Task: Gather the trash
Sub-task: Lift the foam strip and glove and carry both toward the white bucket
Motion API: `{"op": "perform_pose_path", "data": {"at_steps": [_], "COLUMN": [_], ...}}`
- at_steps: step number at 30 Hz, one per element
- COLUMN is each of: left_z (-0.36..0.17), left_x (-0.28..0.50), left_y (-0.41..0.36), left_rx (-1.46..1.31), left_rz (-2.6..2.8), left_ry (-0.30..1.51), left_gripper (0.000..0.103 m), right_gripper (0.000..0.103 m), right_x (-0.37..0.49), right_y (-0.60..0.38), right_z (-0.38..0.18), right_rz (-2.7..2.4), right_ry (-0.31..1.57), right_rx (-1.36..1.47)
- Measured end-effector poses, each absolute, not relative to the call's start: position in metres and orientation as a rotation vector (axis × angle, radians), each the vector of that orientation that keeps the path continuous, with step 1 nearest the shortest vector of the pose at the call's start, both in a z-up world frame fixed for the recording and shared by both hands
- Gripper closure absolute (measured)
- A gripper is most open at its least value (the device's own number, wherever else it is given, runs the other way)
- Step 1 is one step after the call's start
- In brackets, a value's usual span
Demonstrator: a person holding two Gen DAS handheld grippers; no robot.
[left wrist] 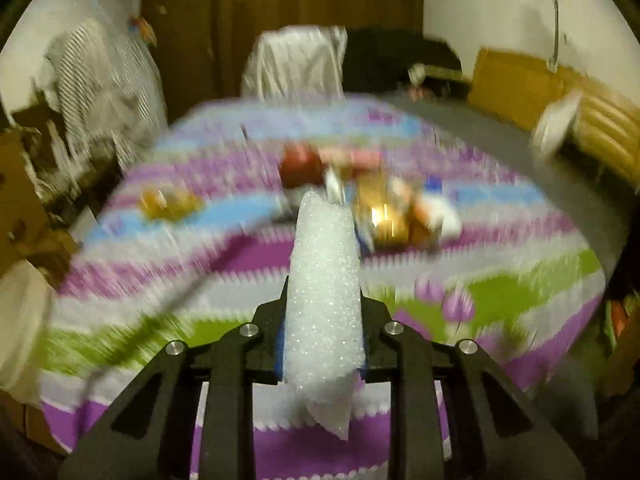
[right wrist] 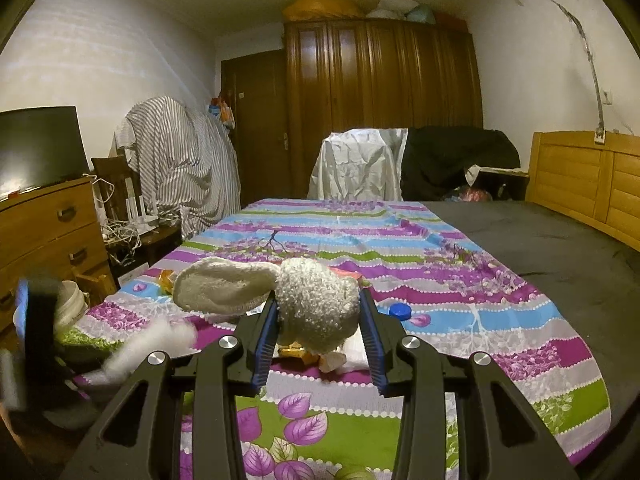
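Observation:
My left gripper (left wrist: pixel 323 300) is shut on a strip of white foam wrap (left wrist: pixel 324 288) that sticks up between the fingers, above the striped bedspread (left wrist: pixel 520 292); this view is motion-blurred. Beyond it lies blurred trash: a red round thing (left wrist: pixel 300 166), gold wrappers (left wrist: pixel 386 216) and an orange wrapper (left wrist: pixel 168 202). My right gripper (right wrist: pixel 318 316) is shut on a fuzzy white sock-like cloth (right wrist: pixel 316 300) whose flat end (right wrist: pixel 220 284) hangs left. Wrappers (right wrist: pixel 304 354) and a blue cap (right wrist: pixel 400 312) lie under it. The left gripper and its foam (right wrist: pixel 148 344) show blurred at the left.
The bed has a grey bare part (right wrist: pixel 540 240) on the right and a wooden headboard (right wrist: pixel 584 176). A drawer chest (right wrist: pixel 48 232) with a dark screen, a white bucket (right wrist: pixel 72 300), covered chairs (right wrist: pixel 360 168) and a wardrobe (right wrist: pixel 380 100) stand around.

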State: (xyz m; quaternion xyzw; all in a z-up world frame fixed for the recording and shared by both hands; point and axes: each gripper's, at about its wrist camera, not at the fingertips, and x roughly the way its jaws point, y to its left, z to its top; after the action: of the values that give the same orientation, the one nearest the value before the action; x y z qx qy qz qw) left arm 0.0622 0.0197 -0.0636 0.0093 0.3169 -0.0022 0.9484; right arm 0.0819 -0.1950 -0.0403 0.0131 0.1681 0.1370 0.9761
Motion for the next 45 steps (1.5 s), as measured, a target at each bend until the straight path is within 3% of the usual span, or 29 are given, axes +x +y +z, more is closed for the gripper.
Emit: {"op": "perform_pose_path", "data": {"at_steps": [8, 27, 33, 45], "left_z": [-0.006, -0.006, 0.003, 0.025], "left_x": [0.032, 0.031, 0.026, -0.01], "left_y": [0.005, 0.011, 0.05, 0.207], "left_rx": [0.029, 0.013, -0.01, -0.113], "left_rz": [0.054, 0.065, 0.153, 0.463], "left_ry": [0.415, 0.412, 0.396, 0.381], "left_gripper": [0.08, 0.08, 0.08, 0.08], "right_gripper": [0.063, 0.063, 0.063, 0.063], "right_x": [0.071, 0.063, 0.076, 0.102], "right_y": [-0.198, -0.19, -0.147, 0.035], "right_z": [-0.03, -0.026, -0.008, 0.033], "right_rz": [0.253, 0.271, 0.383, 0.727], "right_ry": [0.298, 0.295, 0.268, 0.296], "right_rx": [0.026, 0.022, 0.007, -0.029]}}
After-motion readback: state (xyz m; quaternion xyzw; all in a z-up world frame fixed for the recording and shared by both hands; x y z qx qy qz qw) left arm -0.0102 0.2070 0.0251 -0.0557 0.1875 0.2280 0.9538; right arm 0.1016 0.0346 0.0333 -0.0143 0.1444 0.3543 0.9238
